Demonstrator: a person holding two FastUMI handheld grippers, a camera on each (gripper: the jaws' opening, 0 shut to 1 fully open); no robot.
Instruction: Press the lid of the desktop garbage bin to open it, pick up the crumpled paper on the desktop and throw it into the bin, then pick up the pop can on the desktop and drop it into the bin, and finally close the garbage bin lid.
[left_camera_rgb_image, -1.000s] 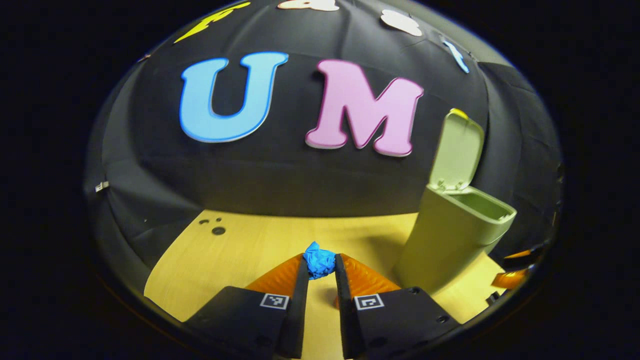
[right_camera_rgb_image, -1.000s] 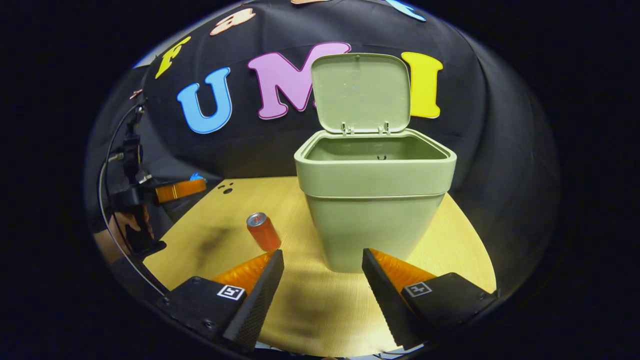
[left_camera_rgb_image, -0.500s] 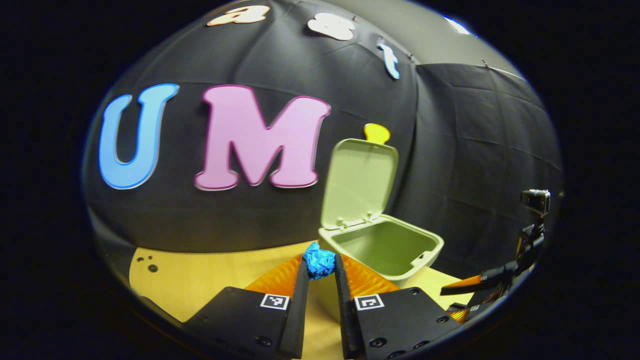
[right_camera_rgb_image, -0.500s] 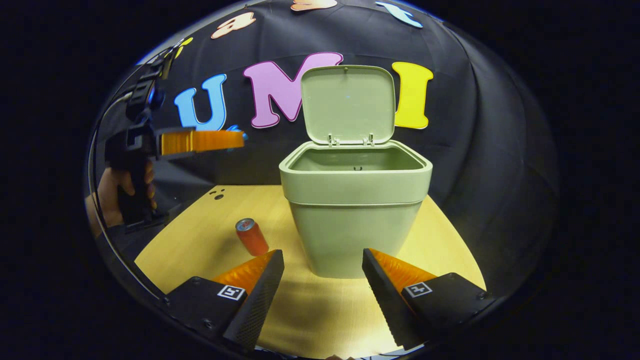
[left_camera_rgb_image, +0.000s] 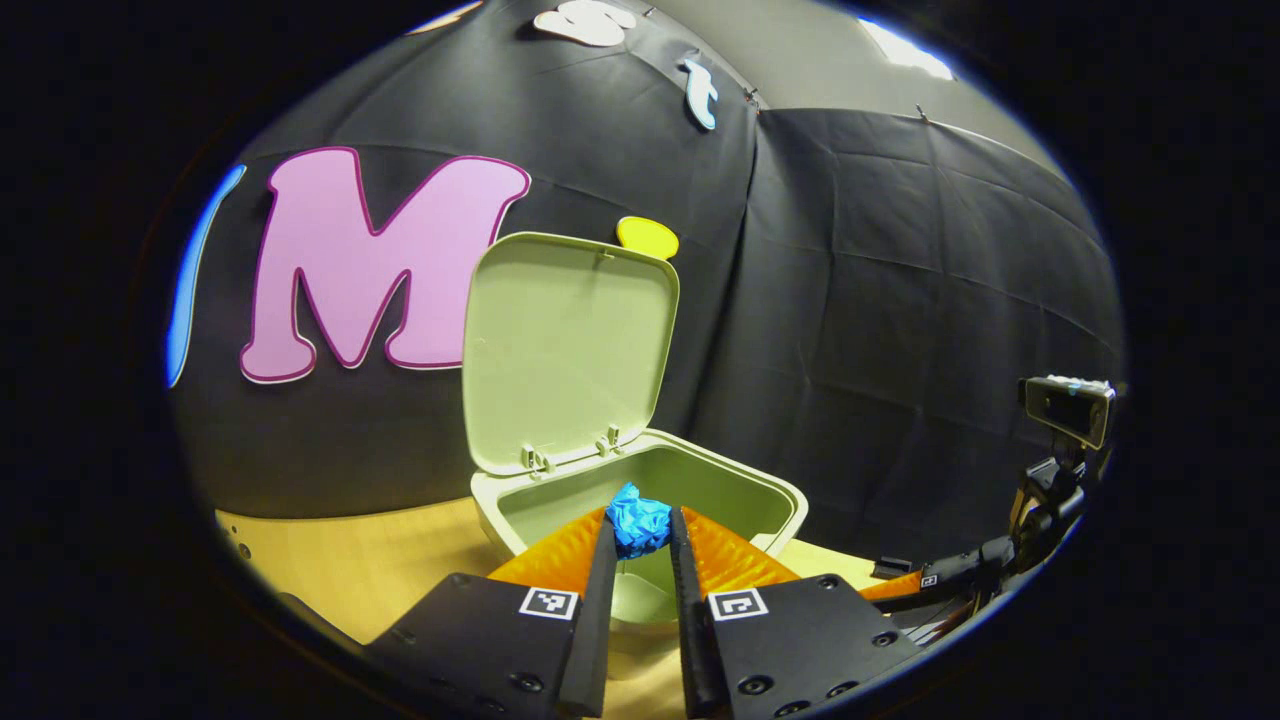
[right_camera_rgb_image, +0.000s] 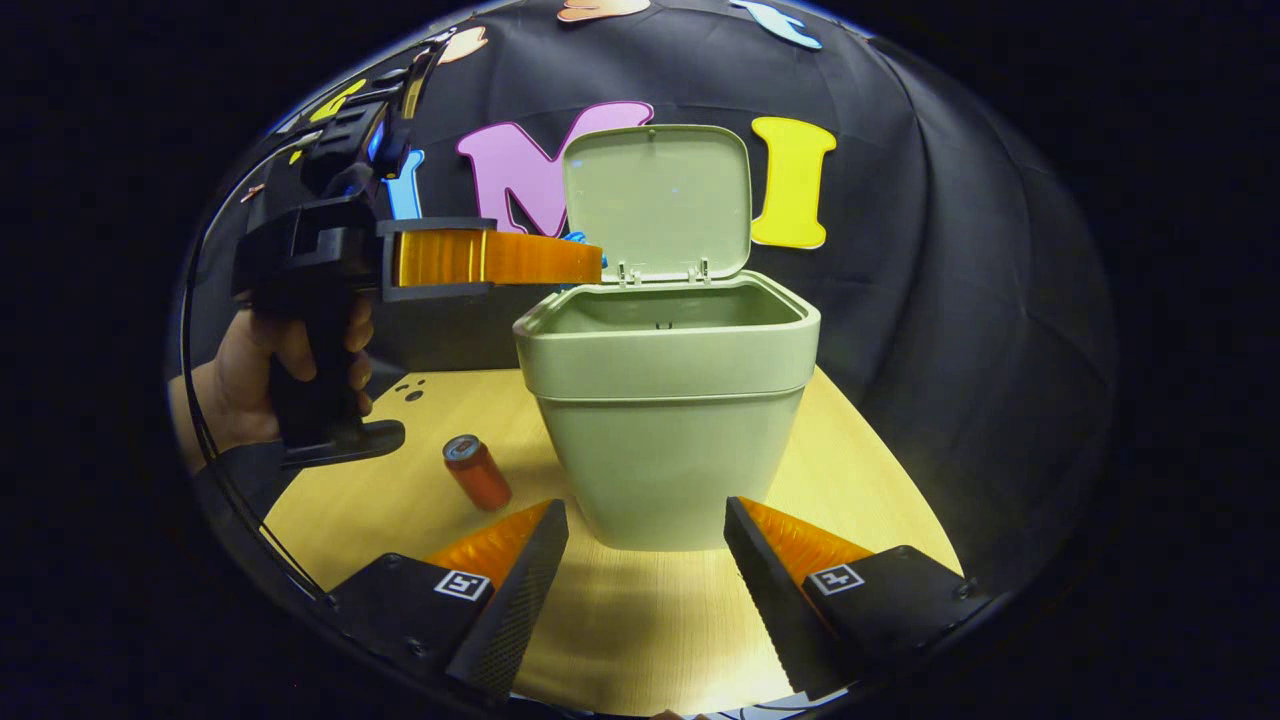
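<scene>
Two grippers in play. Left gripper view: left gripper (left_camera_rgb_image: 640, 535) has its fingers narrow, both pressed on the blue crumpled paper (left_camera_rgb_image: 640, 525), which sits pinched at the fingertips. Paper is held above the open mouth of the green bin (left_camera_rgb_image: 790, 500), over its near-left part. Lid (left_camera_rgb_image: 565, 350) is up, standing roughly upright at the back on its hinges. Wooden desktop (left_camera_rgb_image: 350, 570) runs to the left of the bin. Far right of that view, the right gripper (left_camera_rgb_image: 915, 585) shows at the edge, low beside the bin; a small camera (left_camera_rgb_image: 1068, 408) is mounted above it.

Right gripper view, left to right: a hand (right_camera_rgb_image: 245, 385) grips the left gripper's handle, sleeve below it. Its fingers (right_camera_rgb_image: 490, 258) reach level toward the bin's left rim, with a bit of blue paper visible at their end, just over the rim. Pop can (right_camera_rgb_image: 478, 472) stands on the desktop (right_camera_rgb_image: 650, 620), slightly tilted in the fisheye, just left of the bin's base and apart from it. Bin (right_camera_rgb_image: 670, 440) is centre, lid (right_camera_rgb_image: 655, 200) open. Right gripper (right_camera_rgb_image: 645, 525) is low in front of the bin, fingers spread wide, holding nothing.
</scene>
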